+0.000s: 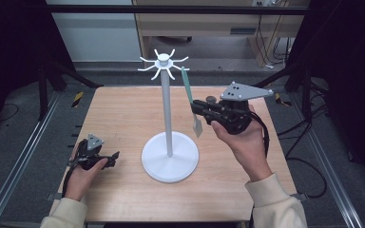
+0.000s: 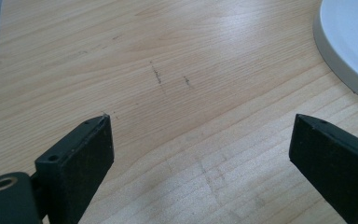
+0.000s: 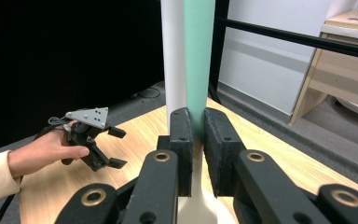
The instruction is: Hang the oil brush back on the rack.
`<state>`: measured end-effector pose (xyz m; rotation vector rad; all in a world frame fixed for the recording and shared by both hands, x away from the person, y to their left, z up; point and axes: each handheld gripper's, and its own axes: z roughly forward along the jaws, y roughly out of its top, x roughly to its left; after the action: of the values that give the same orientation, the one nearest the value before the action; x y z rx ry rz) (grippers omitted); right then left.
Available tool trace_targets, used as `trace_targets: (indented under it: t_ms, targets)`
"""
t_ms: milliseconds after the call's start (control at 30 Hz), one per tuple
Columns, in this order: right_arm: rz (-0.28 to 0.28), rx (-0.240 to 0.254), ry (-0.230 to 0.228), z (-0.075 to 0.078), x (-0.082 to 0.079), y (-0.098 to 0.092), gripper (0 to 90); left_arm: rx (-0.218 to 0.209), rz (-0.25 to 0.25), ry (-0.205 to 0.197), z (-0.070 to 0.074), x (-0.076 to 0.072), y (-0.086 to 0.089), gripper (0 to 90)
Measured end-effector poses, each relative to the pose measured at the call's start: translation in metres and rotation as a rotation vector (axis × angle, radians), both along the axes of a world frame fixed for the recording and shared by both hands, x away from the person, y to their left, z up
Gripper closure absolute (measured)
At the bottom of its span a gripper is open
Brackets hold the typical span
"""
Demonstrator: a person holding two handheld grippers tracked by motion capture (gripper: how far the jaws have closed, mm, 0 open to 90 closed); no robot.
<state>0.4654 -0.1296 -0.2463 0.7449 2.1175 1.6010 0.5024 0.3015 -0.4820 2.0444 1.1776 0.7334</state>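
Two tools were at work. Nearest, the left tool (image 1: 105, 158) rested low on the pale wooden counter (image 1: 123, 114), jaws spread wide and empty, apparently idle. Farther out, the right tool (image 1: 198, 107) was clamped on a slim utensil with a mint-green handle and cream blade (image 1: 190, 95), held upright just beside the white hook-topped stand (image 1: 168, 114), probably so its top could reach a hook (image 1: 180, 67).

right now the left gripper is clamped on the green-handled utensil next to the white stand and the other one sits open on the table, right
Wrong hand. The right gripper is the one shut on the green-handled utensil beside the white stand, as the right gripper view shows. The left gripper is the open one, low over the table.
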Motion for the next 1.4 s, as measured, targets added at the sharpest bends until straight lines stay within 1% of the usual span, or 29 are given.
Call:
trace_targets:
  t_ms: [133,233,400,467,633,800,933,1033,1133,1233,1400]
  targets:
    - [-0.003,0.012,-0.002,0.0,0.001,-0.002,88.1,0.0,0.0,0.001,0.0,0.0,0.0,5.8]
    - [-0.005,0.011,0.004,-0.001,0.001,-0.004,87.5,0.001,-0.001,0.001,0.0,0.0,0.0,5.8]
    - [-0.014,0.003,-0.001,-0.001,0.001,-0.006,87.2,0.0,-0.001,0.001,0.0,0.0,0.0,5.8]
    - [-0.024,-0.02,-0.006,-0.001,0.0,-0.008,87.2,0.0,-0.001,0.001,0.0,0.0,0.0,5.8]
    - [-0.053,-0.057,-0.014,-0.003,-0.002,-0.014,87.0,0.001,-0.001,0.002,0.0,0.0,0.0,5.8]
    - [-0.085,-0.077,-0.001,-0.009,-0.003,-0.023,86.8,0.002,-0.001,0.003,0.0,0.0,-0.001,5.8]
    - [-0.117,-0.103,0.003,-0.013,-0.003,-0.031,85.7,0.005,-0.003,0.005,0.0,0.0,-0.001,5.8]
    - [-0.143,-0.127,0.002,-0.018,-0.002,-0.036,83.3,0.003,-0.001,0.004,-0.001,0.0,-0.001,5.8]
    - [-0.166,-0.139,0.008,-0.022,-0.002,-0.04,79.3,0.007,-0.004,0.009,-0.001,0.0,-0.001,5.8]
    - [-0.185,-0.141,0.009,-0.024,-0.002,-0.044,75.9,0.008,-0.005,0.01,-0.001,0.0,-0.001,5.8]
    - [-0.215,-0.144,0.015,-0.028,-0.002,-0.05,67.0,0.009,-0.005,0.01,-0.001,0.0,-0.001,5.8]
